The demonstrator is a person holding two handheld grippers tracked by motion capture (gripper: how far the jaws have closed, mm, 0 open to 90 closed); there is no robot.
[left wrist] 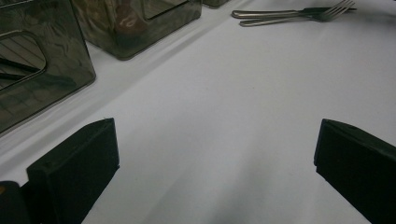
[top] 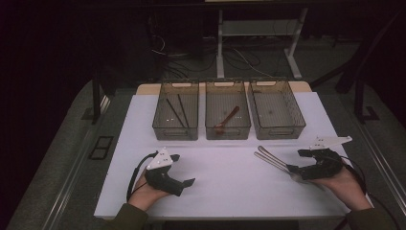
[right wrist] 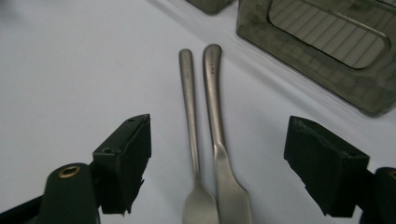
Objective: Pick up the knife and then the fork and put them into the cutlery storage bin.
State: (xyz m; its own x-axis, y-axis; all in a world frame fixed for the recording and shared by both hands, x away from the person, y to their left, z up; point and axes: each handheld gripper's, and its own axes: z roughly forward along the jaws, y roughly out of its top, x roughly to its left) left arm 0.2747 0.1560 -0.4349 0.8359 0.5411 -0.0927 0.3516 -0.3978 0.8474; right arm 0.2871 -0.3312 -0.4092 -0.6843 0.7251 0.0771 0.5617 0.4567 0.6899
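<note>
A metal fork (top: 268,160) and a metal knife (top: 274,157) lie side by side on the white table top (top: 225,191), right of centre. My right gripper (top: 296,162) is open at their head ends. In the right gripper view its jaws straddle the fork (right wrist: 189,107) and the knife (right wrist: 215,107), with clear gaps on both sides. My left gripper (top: 183,169) rests open at the front left, held in a hand. Only bare table lies between the jaws of the left gripper (left wrist: 215,144), and the fork (left wrist: 327,14) shows far off.
Three dark see-through bins stand in a row at the back. The left bin (top: 175,132) holds black chopsticks (top: 176,109), the middle bin (top: 228,133) a red spoon (top: 227,120), and the right bin (top: 280,132) looks bare. A desk frame and cables lie beyond the table.
</note>
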